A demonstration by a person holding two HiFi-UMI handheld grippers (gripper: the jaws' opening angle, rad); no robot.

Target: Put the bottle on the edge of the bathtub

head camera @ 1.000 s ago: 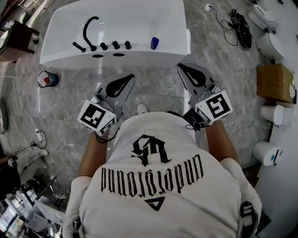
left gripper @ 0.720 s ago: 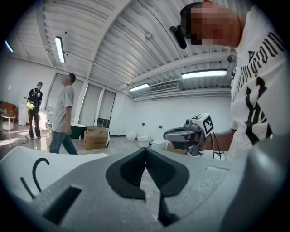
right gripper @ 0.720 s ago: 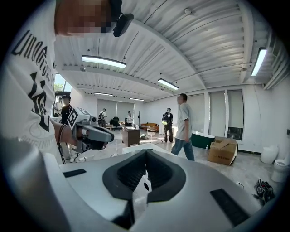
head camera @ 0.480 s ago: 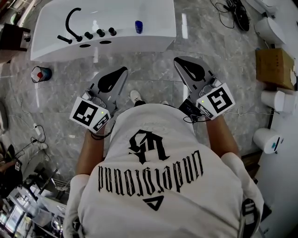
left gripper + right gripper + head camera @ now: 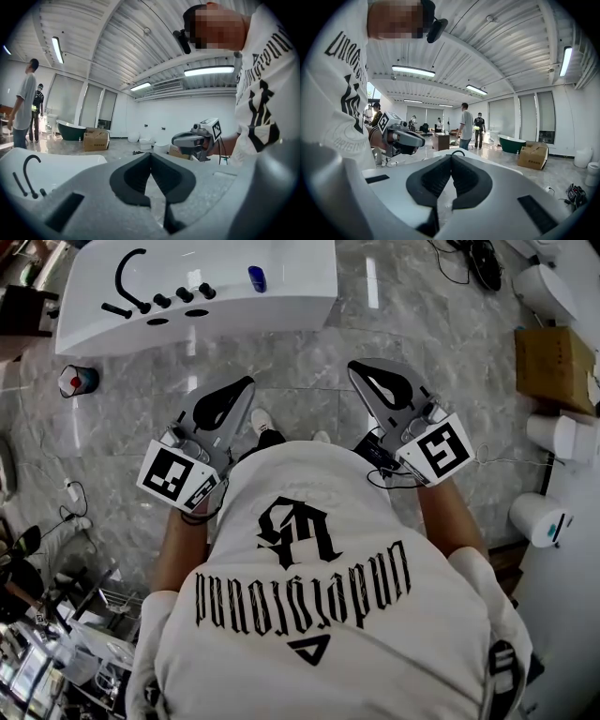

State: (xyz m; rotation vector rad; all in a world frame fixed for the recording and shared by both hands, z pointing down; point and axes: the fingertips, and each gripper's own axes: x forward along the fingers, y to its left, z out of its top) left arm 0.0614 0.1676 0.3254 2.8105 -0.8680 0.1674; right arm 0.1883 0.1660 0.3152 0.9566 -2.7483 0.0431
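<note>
Well away from both tools, the small blue bottle point(image 5: 257, 278) stands on the flat edge of the white bathtub point(image 5: 291, 306), at the far left of the scene. It is just right of a row of black knobs point(image 5: 178, 296) and a curved black faucet point(image 5: 125, 266) on the same edge.

The left gripper point(image 5: 244, 386) and the right gripper point(image 5: 358, 369) are held side by side over the grey marble floor point(image 5: 309, 352), nearer than the tub, both pointing toward it. Each has its jaws pressed together, the dark pads meeting at the tips with nothing between them. The person's white printed shirt point(image 5: 319, 615) fills the near part of the head view.

On the floor left of the tub sits a small round bin point(image 5: 77, 381). A cardboard box point(image 5: 553, 369) lies at the far right. The right gripper view shows a dark green tub point(image 5: 513, 143) across the room and two people point(image 5: 472, 124) standing near it.
</note>
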